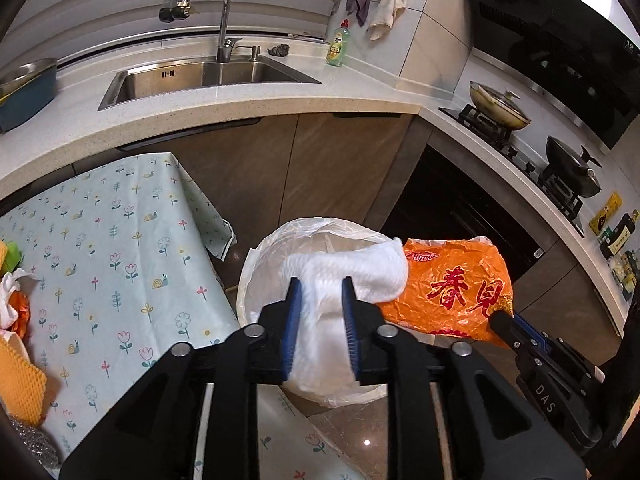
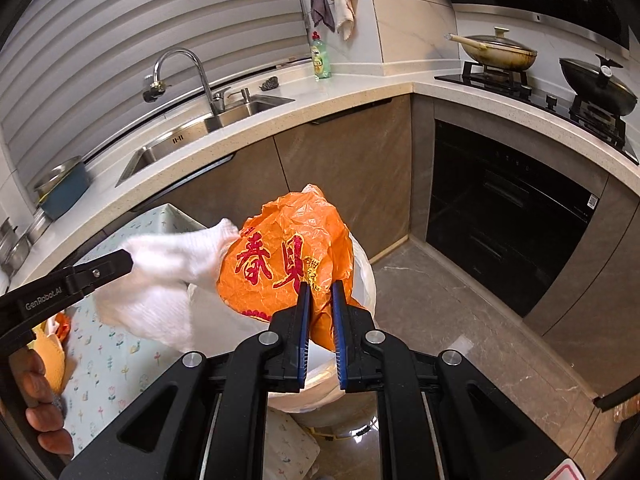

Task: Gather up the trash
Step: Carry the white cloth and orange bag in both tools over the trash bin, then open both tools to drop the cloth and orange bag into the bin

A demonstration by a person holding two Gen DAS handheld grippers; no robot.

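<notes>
Trash hangs from both our tongs above the bin (image 1: 256, 276), a white pail lined with a pale plastic bag, which stands on the floor beside the surface with the flowered cloth (image 1: 112, 240). In the left wrist view, our left tongs (image 1: 320, 292) sit at lower centre with a white paper towel (image 1: 348, 276) between the blue pads; the pads stand a little apart and the towel bulges between them, so we cannot tell whether they still press it. At the right of that frame the orange plastic bag (image 1: 452, 280) with red characters is pinched by our right tongs (image 1: 500, 318), seen only from the side there.

The right wrist view shows what the first hides: the right tongs (image 2: 320, 292) nearly pressed together on a fold of the orange plastic bag (image 2: 280, 256), and bare fingers (image 2: 44, 416) at the lower left edge. The left view alone shows more litter at its left edge: crumpled white paper (image 1: 10, 296), an orange scrap (image 1: 20, 312) and yellow foam netting (image 1: 18, 384) on the cloth.
</notes>
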